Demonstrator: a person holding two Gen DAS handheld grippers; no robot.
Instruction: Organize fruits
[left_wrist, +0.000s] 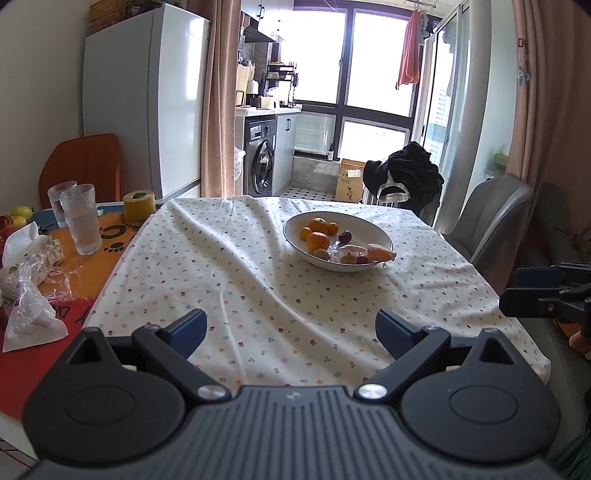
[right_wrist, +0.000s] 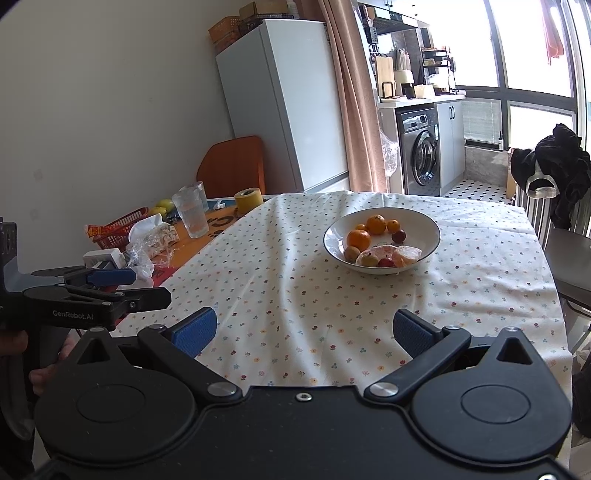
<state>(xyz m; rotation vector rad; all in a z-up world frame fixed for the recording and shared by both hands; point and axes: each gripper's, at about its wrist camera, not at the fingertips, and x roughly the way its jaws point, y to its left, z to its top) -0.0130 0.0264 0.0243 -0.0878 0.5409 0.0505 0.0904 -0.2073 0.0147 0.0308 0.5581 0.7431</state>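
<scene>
A white bowl stands on the flowered tablecloth. It holds several oranges, a dark red fruit, a brownish fruit and peeled citrus pieces. My left gripper is open and empty, well short of the bowl; it also shows from the side in the right wrist view. My right gripper is open and empty, short of the bowl; part of it shows at the right edge of the left wrist view.
At the left of the table stand two glasses, a yellow tape roll, crumpled plastic and tissue, a red basket and yellow-green fruits. A grey chair stands at the right.
</scene>
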